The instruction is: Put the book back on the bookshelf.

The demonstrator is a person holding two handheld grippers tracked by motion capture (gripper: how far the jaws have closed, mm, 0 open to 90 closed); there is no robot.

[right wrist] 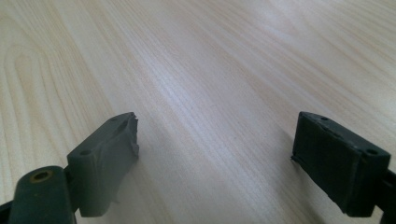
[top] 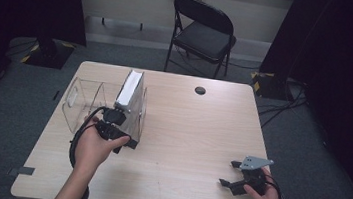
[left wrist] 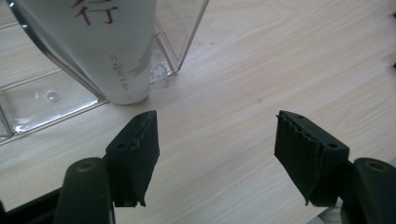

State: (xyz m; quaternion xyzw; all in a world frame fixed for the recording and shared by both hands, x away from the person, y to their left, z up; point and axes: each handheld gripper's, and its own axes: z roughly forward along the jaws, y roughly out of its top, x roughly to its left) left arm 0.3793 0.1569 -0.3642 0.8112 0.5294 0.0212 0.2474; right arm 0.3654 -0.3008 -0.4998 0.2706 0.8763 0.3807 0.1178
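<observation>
A white box (top: 129, 88) with red characters stands upright in a clear acrylic rack (top: 81, 100) at the table's left. In the left gripper view the white box (left wrist: 100, 42) rises at the upper left inside the clear rack (left wrist: 37, 100). My left gripper (top: 114, 120) is held at the rack's near right end. Seen in its own view, the left gripper (left wrist: 217, 140) is open, with bare wood between the jaws and the box just beyond the left jaw. My right gripper (top: 229, 173) rests near the table's front right, and in its own view the right gripper (right wrist: 215, 140) is open over bare tabletop.
The light wooden table (top: 186, 131) has a black cable hole (top: 199, 90) near its far edge. A black folding chair (top: 205, 30) stands behind the table. Dark curtains and stands flank both sides, and cables lie on the grey floor.
</observation>
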